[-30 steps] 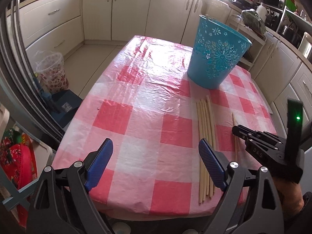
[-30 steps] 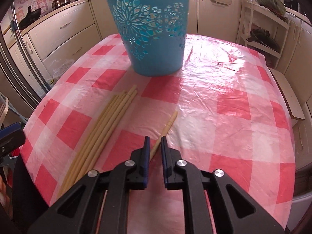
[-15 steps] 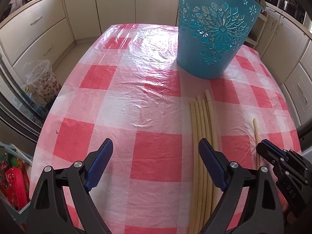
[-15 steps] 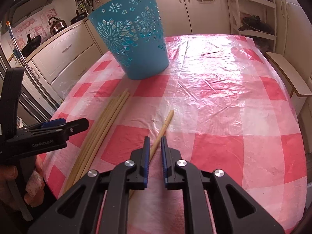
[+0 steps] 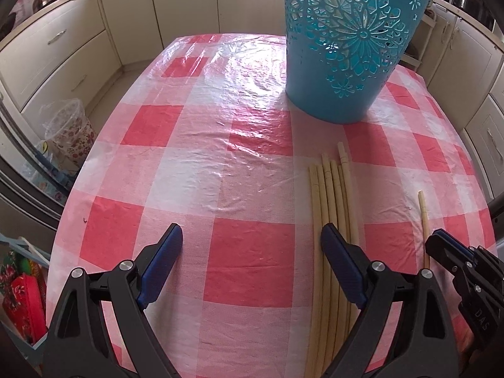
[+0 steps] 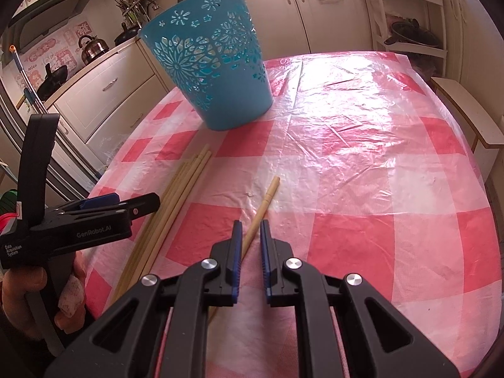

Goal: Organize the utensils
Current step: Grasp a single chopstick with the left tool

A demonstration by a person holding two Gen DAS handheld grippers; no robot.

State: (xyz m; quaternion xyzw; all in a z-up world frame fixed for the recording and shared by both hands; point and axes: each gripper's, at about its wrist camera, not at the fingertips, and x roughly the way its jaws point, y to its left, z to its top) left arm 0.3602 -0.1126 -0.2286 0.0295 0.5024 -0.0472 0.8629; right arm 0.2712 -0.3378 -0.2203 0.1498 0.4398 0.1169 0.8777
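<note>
A blue cut-out basket (image 5: 352, 47) stands upright at the far middle of the checked table; it also shows in the right wrist view (image 6: 217, 72). A bundle of several pale chopsticks (image 5: 334, 208) lies lengthwise in front of it (image 6: 176, 195). One single chopstick (image 6: 266, 201) lies apart to the right (image 5: 423, 217). My left gripper (image 5: 252, 261) is open wide, its right finger over the bundle. My right gripper (image 6: 251, 236) is nearly shut, its jaws on either side of the single chopstick, which passes between them.
The red-and-white plastic tablecloth (image 5: 245, 163) covers the table. Kitchen cabinets (image 5: 53, 53) ring the room. A lined waste bin (image 5: 69, 129) stands on the floor at left. A shelf rack (image 6: 415, 31) and a bench (image 6: 466, 116) are at right.
My left gripper has moved forward and lower over the table, closer to the bundle and the basket. My right gripper has stayed around the single chopstick, tilting slightly right.
</note>
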